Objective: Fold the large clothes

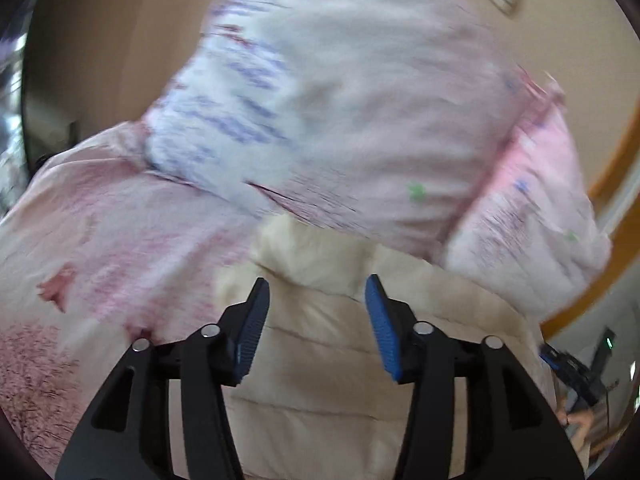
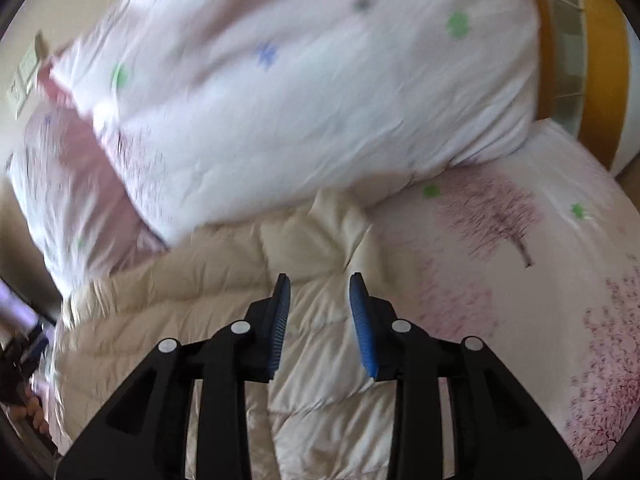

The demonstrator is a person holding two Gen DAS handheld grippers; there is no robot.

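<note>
Both fingers of our left hand-held gripper [image 1: 316, 288] and right hand-held gripper [image 2: 319, 286] stand apart, gripping nothing, above the cream quilted jacket [image 2: 192, 304] on the bed [image 2: 540, 280]; its collar end disappears under blurred pink bedding [image 1: 340, 100].

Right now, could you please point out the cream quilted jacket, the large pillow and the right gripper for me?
cream quilted jacket [image 2: 320, 344]: right wrist view, on its quilted body.
large pillow [image 2: 304, 92]: right wrist view, on its white flowered face.
right gripper [image 2: 320, 312]: right wrist view, midway between its open fingertips.
</note>
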